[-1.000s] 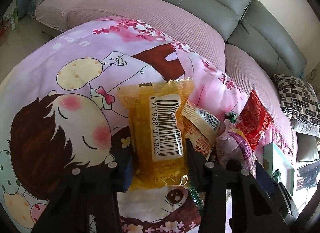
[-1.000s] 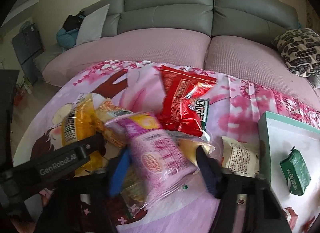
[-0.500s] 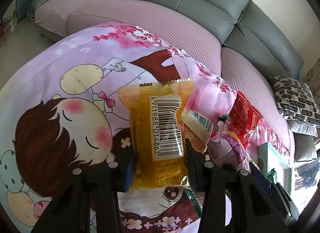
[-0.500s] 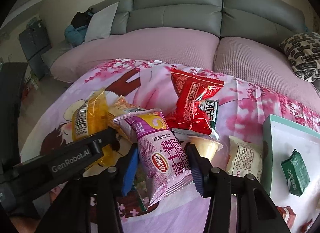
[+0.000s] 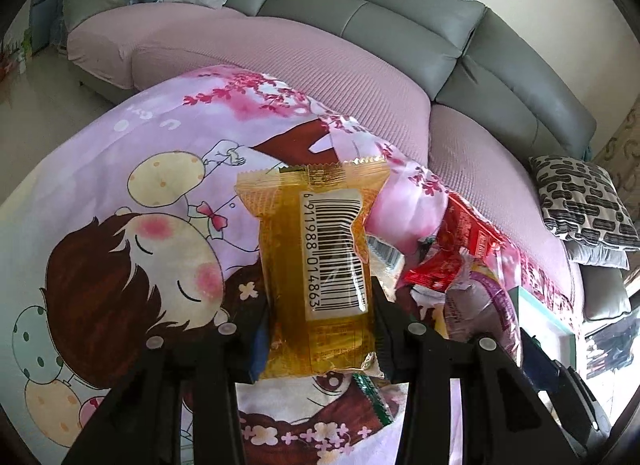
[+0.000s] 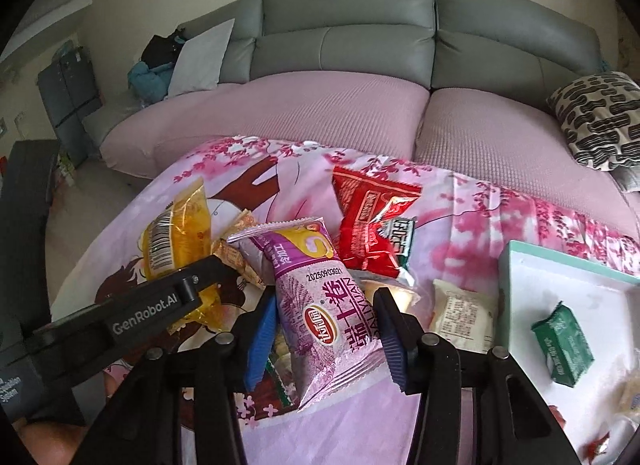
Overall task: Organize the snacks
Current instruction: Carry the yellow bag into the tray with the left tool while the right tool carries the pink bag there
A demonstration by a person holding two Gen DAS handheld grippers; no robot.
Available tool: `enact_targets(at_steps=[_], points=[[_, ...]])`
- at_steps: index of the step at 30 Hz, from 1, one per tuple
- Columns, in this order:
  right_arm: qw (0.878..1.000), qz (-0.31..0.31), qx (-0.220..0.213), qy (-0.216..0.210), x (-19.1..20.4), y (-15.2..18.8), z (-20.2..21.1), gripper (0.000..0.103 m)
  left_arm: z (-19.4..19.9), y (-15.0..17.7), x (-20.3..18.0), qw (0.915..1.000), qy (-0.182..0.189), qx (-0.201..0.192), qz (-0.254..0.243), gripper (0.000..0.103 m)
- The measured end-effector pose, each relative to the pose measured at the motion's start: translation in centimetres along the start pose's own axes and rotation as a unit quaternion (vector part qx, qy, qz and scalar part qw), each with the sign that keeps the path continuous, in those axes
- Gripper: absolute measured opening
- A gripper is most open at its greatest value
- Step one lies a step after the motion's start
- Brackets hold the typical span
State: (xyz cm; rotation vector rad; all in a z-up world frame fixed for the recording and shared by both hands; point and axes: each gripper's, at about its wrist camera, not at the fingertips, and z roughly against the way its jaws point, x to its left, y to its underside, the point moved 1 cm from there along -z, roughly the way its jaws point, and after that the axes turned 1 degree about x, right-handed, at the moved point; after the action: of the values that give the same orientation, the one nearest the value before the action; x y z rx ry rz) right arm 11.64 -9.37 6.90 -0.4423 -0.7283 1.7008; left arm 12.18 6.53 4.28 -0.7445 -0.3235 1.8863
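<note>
Snacks: yellow packet [image 5: 320, 277] pinched in my left claw [image 5: 320, 339], purple packet [image 6: 320, 301] pinched in my right claw [image 6: 326, 339], both above the table. Green packet [image 6: 562, 345] lies in the white box [image 6: 520, 265]; red bag [image 6: 372, 221] and others remain.

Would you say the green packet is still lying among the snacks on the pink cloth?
No, the green packet lies inside the white box, apart from the snacks on the cloth.

L gripper [image 5: 320, 339] jaws clamped; R gripper [image 6: 326, 339] jaws clamped, both angled down.
</note>
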Motion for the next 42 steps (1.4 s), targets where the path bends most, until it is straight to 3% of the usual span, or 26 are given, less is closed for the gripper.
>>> enact_targets(at_steps=[10, 21, 36, 42], points=[[0.998, -0.039, -0.022, 0.034, -3.6, 0.0, 3.2, 0.051, 1.5, 0.4, -3.7, 0.9987, 0.024, -0.015, -0.042, 0.044], [0.986, -0.121, -0.039, 0.111, -11.6, 1.3, 7.2, 0.051, 1.4, 3.2, -10.7, 0.9898, 0.068, -0.003, -0.125, 0.044], [0.951, -0.226, -0.061, 0.201, -22.0, 4.8, 12.2, 0.051, 0.7, 8.2, -20.7, 0.9603, 0.105, 0.021, -0.258, 0.044], [0.943, -0.258, -0.054, 0.202, -25.0, 5.9, 11.5, 0.051, -1.4, 9.5, -23.4, 0.9501, 0.103, 0.051, -0.290, 0.044]])
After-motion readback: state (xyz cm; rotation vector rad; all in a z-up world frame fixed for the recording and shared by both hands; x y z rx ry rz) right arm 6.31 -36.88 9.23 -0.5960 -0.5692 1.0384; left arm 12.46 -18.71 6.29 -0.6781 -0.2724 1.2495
